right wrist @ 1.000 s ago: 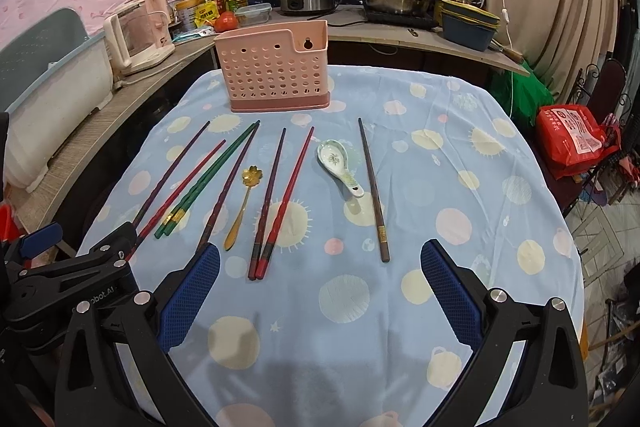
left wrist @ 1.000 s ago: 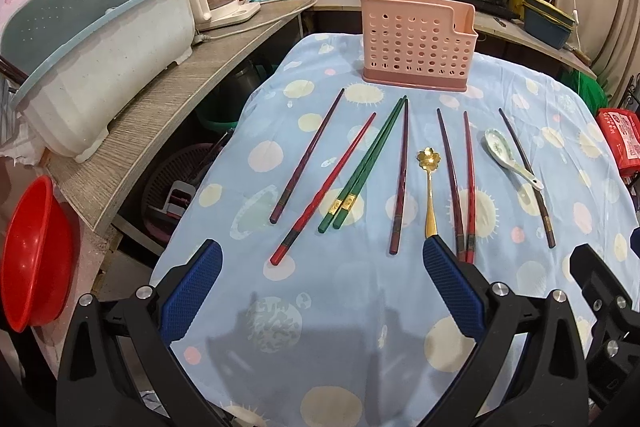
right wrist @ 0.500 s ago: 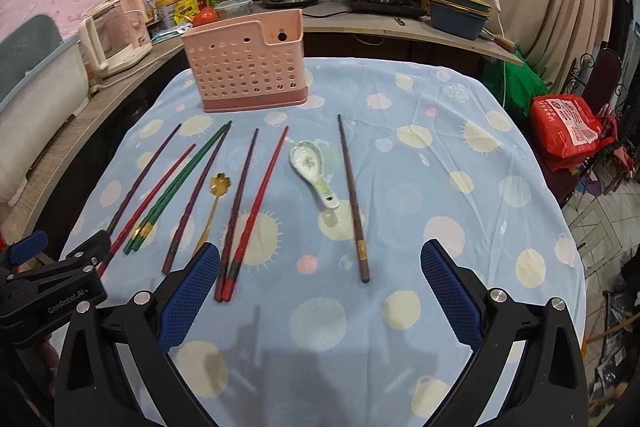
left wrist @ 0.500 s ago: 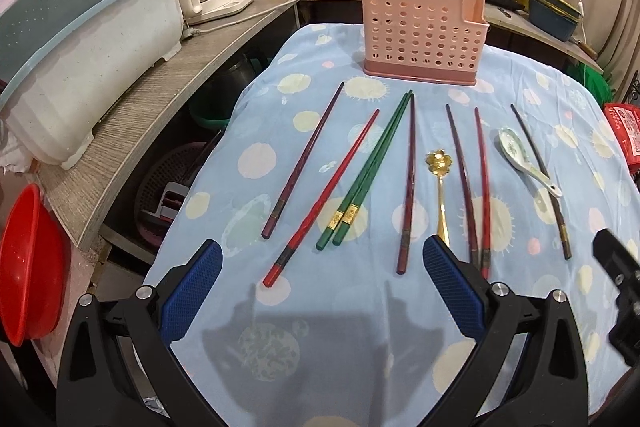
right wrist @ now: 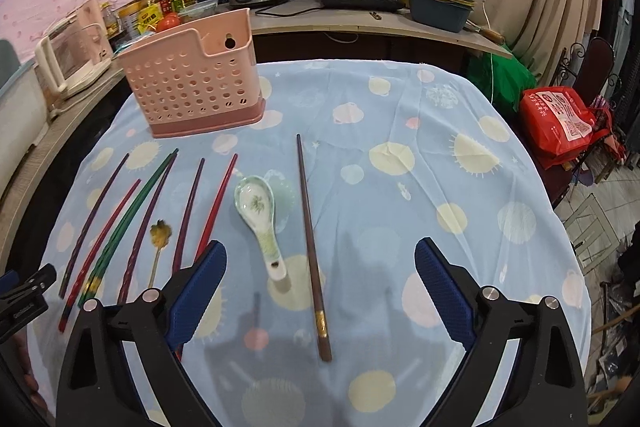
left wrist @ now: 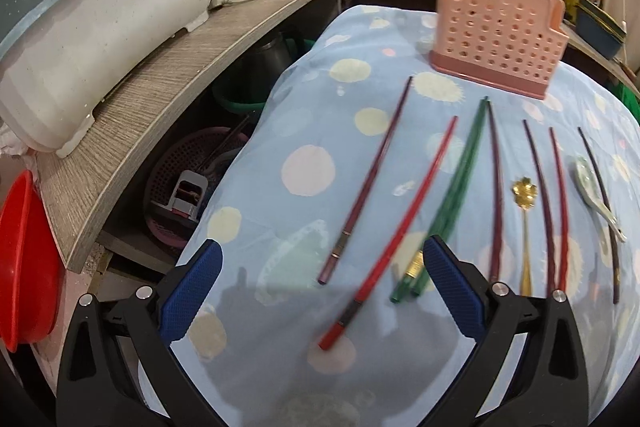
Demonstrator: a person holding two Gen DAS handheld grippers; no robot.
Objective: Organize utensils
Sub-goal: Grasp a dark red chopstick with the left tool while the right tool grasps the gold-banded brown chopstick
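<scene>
Both grippers hover over the bench, jaws wide and empty: left gripper (left wrist: 320, 287) above the red chopstick (left wrist: 394, 231), right gripper (right wrist: 318, 285), jaws just narrowing slightly, above the brown chopstick (right wrist: 310, 235). Pink holder (right wrist: 192, 91) waits behind. Next: descend, pinch.

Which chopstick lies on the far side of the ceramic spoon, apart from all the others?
The dark brown chopstick with the gold band, alone right of the ceramic spoon.
</scene>
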